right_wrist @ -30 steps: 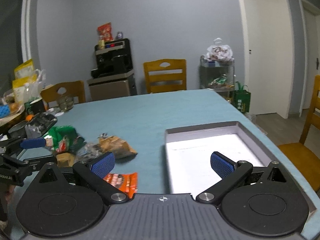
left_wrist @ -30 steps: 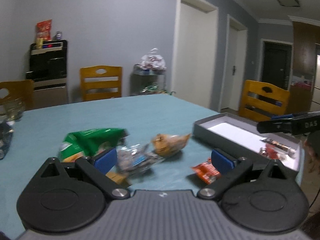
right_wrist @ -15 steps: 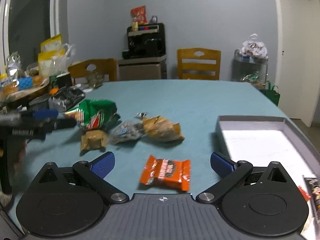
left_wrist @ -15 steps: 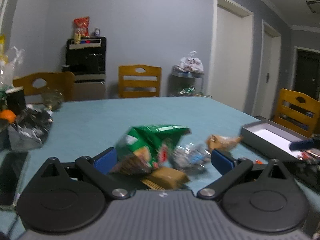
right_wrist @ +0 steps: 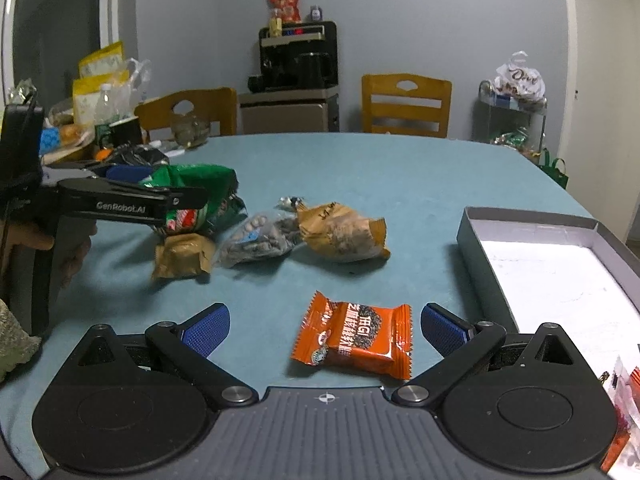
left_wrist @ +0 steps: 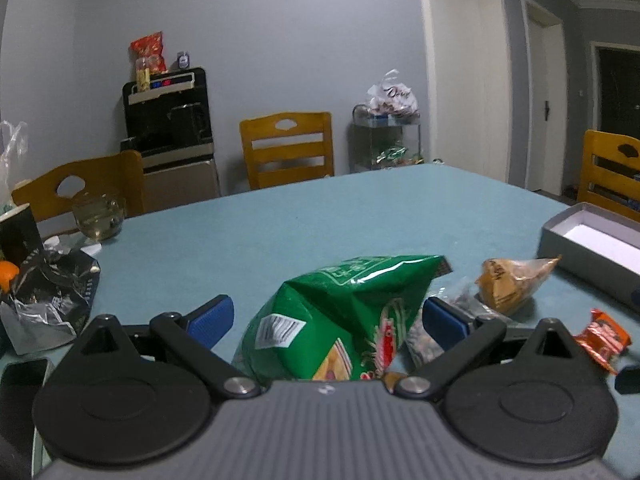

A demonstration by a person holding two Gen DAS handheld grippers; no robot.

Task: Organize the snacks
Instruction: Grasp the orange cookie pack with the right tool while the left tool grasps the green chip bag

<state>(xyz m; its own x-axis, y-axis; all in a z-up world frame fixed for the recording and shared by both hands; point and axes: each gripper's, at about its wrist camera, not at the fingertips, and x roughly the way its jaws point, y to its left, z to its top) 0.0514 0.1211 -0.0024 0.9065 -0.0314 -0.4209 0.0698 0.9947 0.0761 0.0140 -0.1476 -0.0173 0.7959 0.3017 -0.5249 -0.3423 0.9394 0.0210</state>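
A green snack bag (left_wrist: 344, 316) lies on the teal table between the open jaws of my left gripper (left_wrist: 326, 320); it also shows in the right wrist view (right_wrist: 196, 196). My right gripper (right_wrist: 324, 326) is open around an orange snack packet (right_wrist: 354, 334) on the table; that packet shows in the left wrist view (left_wrist: 602, 338) too. A clear nut bag (right_wrist: 256, 242), a tan bag (right_wrist: 340, 232) and a brown packet (right_wrist: 182, 254) lie between. The grey box (right_wrist: 520, 216) stands at right with a few packets (right_wrist: 624, 392) in its near corner.
Wooden chairs (left_wrist: 288, 148) stand around the table. A black foil bag (left_wrist: 48, 292), a glass bowl (left_wrist: 98, 220) and a phone (left_wrist: 20, 396) sit at the table's left end. A black appliance (right_wrist: 298, 56) and a wire rack (right_wrist: 514, 120) stand by the wall.
My left gripper moved closer so the green bag now sits between its jaws. My right gripper advanced on the orange packet, which is now between its fingers.
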